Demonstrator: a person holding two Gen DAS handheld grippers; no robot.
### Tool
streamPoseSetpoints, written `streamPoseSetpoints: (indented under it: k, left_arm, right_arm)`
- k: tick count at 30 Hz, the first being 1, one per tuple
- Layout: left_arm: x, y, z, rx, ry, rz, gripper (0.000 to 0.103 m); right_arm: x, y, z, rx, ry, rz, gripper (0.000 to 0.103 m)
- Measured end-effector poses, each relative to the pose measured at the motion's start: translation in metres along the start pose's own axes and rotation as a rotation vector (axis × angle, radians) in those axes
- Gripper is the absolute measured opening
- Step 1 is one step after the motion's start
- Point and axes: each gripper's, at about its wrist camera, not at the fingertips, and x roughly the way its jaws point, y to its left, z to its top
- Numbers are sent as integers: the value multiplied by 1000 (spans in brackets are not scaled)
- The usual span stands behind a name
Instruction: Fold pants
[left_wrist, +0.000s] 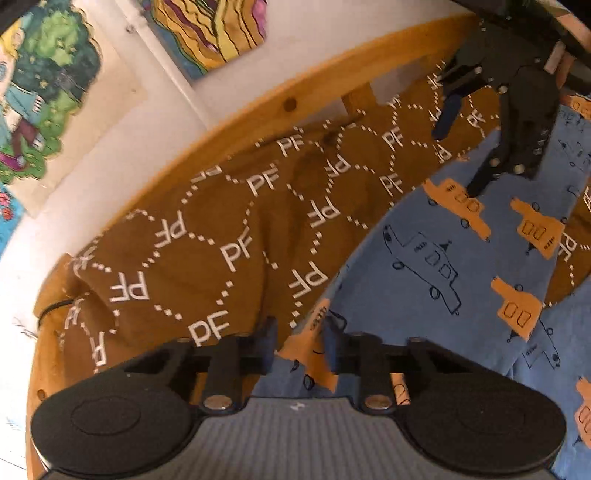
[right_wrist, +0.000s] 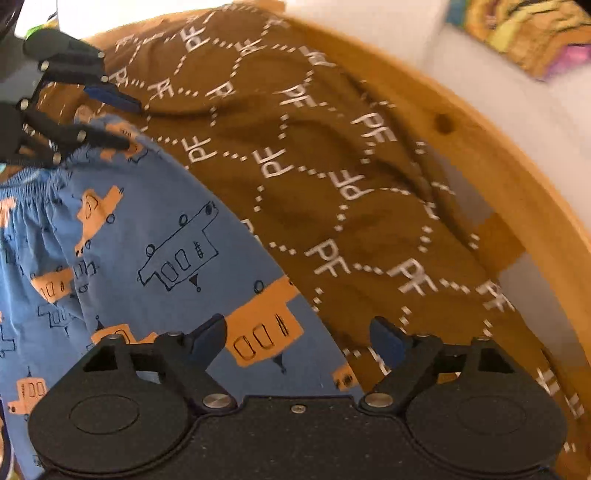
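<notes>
The blue pants (left_wrist: 424, 280) with orange and outlined car prints lie on a brown "PF" blanket (left_wrist: 221, 229). My left gripper (left_wrist: 300, 345) is open, its fingers straddling the pants' edge at the waistband end. My right gripper (right_wrist: 299, 338) is open over the pants (right_wrist: 147, 258) near their edge on the blanket (right_wrist: 332, 166). Each gripper shows in the other's view: the right one (left_wrist: 461, 147) open at the far end, the left one (right_wrist: 125, 122) open at the elastic waistband.
A wooden bed frame rail (left_wrist: 295, 99) curves behind the blanket, also in the right wrist view (right_wrist: 480, 155). A white wall with colourful pictures (left_wrist: 48, 92) stands beyond it.
</notes>
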Motion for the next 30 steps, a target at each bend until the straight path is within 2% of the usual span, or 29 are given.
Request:
streamPoseSetpoints:
  k: [2,3,5,6,8,10,12,15,17,18,20,21,22,23,24,25,26,30]
  left_arm:
    - [4,-1,1,19,6,9,6]
    - [5,-1,1,20,9,14,4]
    - [6,-2,2,19,12,22,2]
    - [5,-3,1,22,6,24,1]
    - [2,-5,1,37,-7,41,1]
    - [-3,-4,2,29,-25,57,1]
    - [-9,4,3,-5,-44,70,1]
    - [-8,16,9,-66,-58,113,1]
    - [3,23,13,-98,-31,130,1]
    - [11,27,13,-117,-6,123,1]
    - [18,35,12,-163,11,91,3]
    - [18,40,10,-192,12,66,7]
    - [17,46,9,-224,10,41,15]
    - [15,52,7,-252,2,21,28]
    - [11,56,5,-264,-6,2,37]
    - [7,60,3,-264,-21,-3,52]
    - [3,62,2,-254,-35,2,59]
    - [-7,66,-2,-210,-54,-20,66]
  right_arm:
    - [13,0,2,2,10,4,73]
    - [18,-4,4,11,21,11,70]
    - [29,-8,3,30,39,25,52]
    - [33,-10,3,41,45,40,47]
    - [35,-12,1,79,47,80,17]
    - [30,-8,1,42,30,62,2]
    - [21,-4,5,18,2,19,0]
    - [3,-2,15,16,-70,-63,0]
    - [-1,-6,22,48,-107,-106,0]
    - [1,-11,23,56,-115,-111,0]
    - [11,-8,23,50,-102,-120,6]
    - [17,-6,22,36,-81,-129,10]
    - [22,-4,20,25,-62,-129,22]
    - [24,-4,17,22,-53,-127,34]
    - [23,-4,17,26,-56,-121,39]
    - [20,-7,16,35,-72,-109,49]
    - [16,-12,15,49,-89,-99,58]
    - [10,-23,19,65,-122,-62,69]
